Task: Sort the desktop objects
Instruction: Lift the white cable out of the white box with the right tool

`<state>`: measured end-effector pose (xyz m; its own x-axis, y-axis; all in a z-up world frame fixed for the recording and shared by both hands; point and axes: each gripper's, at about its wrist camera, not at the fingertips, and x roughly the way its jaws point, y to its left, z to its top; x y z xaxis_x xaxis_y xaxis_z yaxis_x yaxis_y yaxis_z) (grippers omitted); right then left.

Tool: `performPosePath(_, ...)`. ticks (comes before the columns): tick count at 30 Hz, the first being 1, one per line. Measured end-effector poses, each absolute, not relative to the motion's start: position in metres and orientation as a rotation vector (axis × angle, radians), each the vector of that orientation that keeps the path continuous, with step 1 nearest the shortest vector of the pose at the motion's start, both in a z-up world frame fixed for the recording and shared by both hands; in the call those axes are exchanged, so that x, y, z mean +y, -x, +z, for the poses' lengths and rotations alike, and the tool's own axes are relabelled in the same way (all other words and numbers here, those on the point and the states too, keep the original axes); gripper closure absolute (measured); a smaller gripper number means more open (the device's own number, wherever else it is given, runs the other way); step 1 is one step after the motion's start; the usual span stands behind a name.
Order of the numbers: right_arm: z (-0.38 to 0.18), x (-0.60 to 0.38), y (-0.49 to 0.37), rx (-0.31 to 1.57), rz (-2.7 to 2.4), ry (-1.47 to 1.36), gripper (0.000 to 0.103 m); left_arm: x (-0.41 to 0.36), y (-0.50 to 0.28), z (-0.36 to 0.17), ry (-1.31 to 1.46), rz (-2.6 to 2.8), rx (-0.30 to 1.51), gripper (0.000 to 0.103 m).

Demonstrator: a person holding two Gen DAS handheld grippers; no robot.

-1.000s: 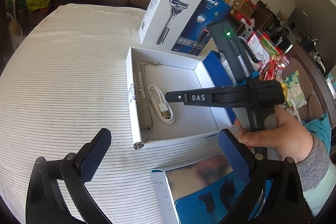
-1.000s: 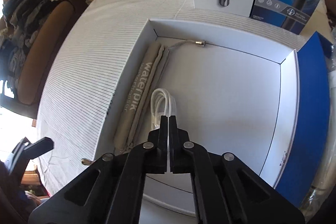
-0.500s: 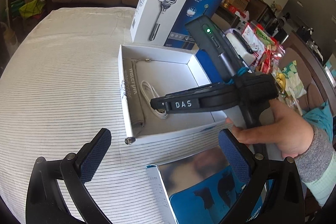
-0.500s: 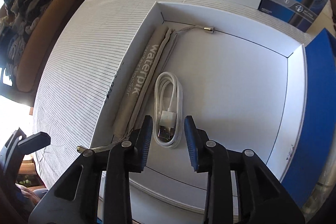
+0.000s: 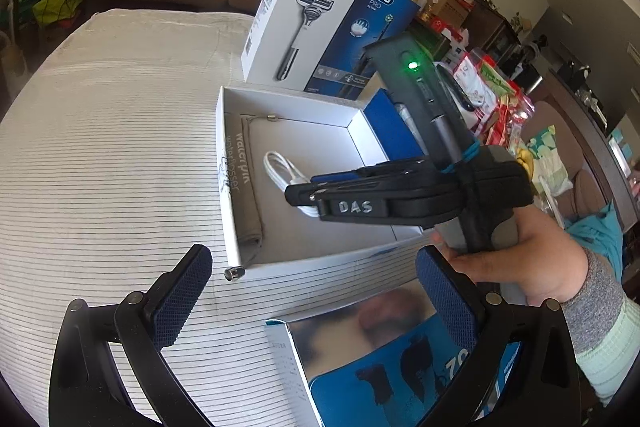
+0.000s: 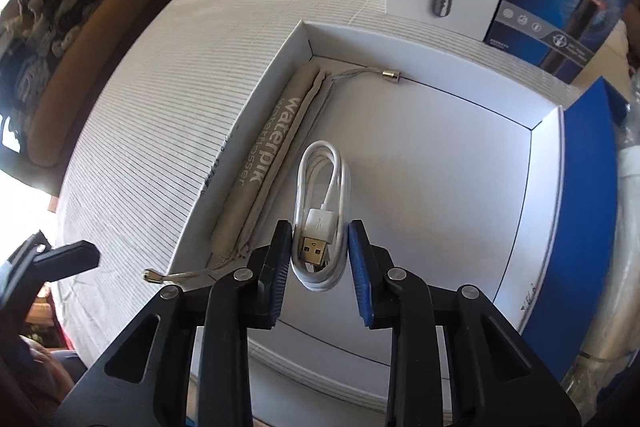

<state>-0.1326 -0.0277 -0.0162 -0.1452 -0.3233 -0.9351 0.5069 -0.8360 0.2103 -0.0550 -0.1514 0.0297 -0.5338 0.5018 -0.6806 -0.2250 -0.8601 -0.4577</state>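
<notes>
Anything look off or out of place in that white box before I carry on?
One thing: the grey pouch lies along the left wall of the white box, but one drawstring end hangs out over the near corner onto the striped cloth. The white cable lies neatly coiled inside.

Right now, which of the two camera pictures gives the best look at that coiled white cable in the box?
The right wrist view: the white cable lies whole below it, USB plug facing up, in the white box beside the grey pouch. In the left wrist view the right gripper covers most of the cable; only one loop shows.
</notes>
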Motion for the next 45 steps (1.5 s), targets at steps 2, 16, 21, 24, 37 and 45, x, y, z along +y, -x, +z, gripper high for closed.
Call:
performPosePath(2, -0.001, -0.015, 0.132, 0.161, -2.02, -1.572, 0.077, -0.159, 0.057, 0.028, 1.183, 2.348, -0.545, 0.0)
performPosePath(16, 0.04, 0.038, 0.124, -0.025, -2.02, -1.525, 0.096, -0.147, 0.062, 0.028, 1.172, 2.254, -0.702, 0.0)
performPosePath(21, 0.048, 0.03, 0.113, 0.186, -2.051, -1.55, 0.093, -0.144, 0.06, 0.033, 1.171, 2.263, -0.691, 0.0)
performPosePath(24, 0.028, 0.023, 0.11, 0.313, -2.042, -1.602, 0.074, -0.145, 0.058, 0.034, 1.162, 2.264, -0.684, 0.0)
performPosePath(37, -0.036, -0.021, 0.129, 0.816, -1.937, -1.657, 0.065, -0.156, 0.062, 0.024, 1.144, 2.221, -0.723, 0.0)
performPosePath(45, -0.049, -0.026, 0.134, 0.86, -1.862, -1.659, 0.076, -0.149, 0.059, 0.026, 1.129, 2.203, -0.712, 0.0)
